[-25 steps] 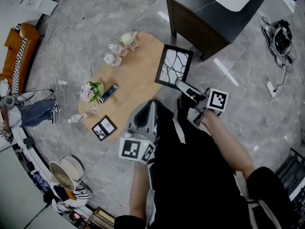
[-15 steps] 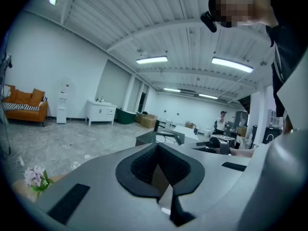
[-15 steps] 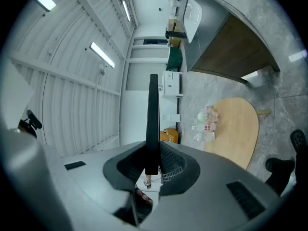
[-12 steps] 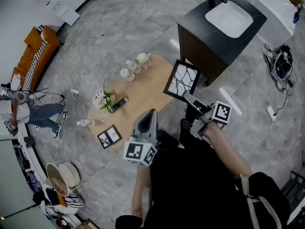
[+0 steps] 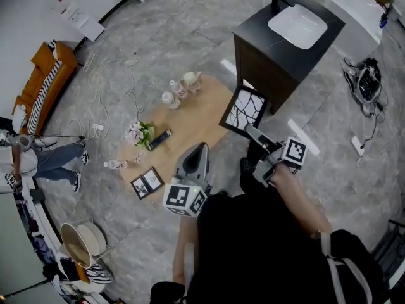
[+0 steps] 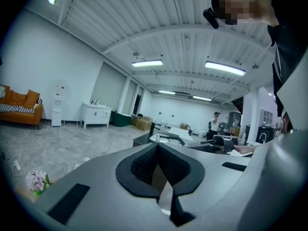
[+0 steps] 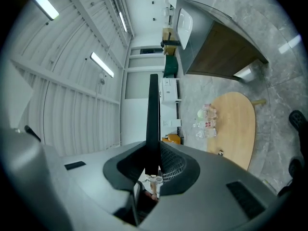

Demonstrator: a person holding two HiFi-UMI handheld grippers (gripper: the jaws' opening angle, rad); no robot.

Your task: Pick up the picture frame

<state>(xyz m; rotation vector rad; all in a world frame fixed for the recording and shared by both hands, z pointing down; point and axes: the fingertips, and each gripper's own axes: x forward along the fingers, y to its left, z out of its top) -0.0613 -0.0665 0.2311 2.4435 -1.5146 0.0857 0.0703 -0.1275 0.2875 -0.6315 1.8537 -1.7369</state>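
The picture frame (image 5: 244, 109), black-edged with a white branching pattern, hangs in the air past the right end of the oval wooden table (image 5: 197, 120). My right gripper (image 5: 254, 132) is shut on its lower edge. In the right gripper view the frame (image 7: 153, 109) shows edge-on as a thin black bar that rises from between the jaws of the right gripper (image 7: 153, 163). My left gripper (image 5: 193, 161) hovers over the near side of the table, shut and with nothing in it. In the left gripper view the left gripper (image 6: 161, 173) has its pads pressed together.
On the table are bottles (image 5: 171, 97), a flower bunch (image 5: 138, 132), a dark remote (image 5: 159, 138) and a small double photo frame (image 5: 146, 183). A dark cabinet (image 5: 266, 56) with a white basin stands behind the frame. An orange sofa (image 5: 37, 88) and a person (image 5: 44, 160) are at the left.
Both grippers have risen. The picture frame went up with the right gripper and now hangs off the table's end, nearer the cabinet. The left gripper stayed shut.
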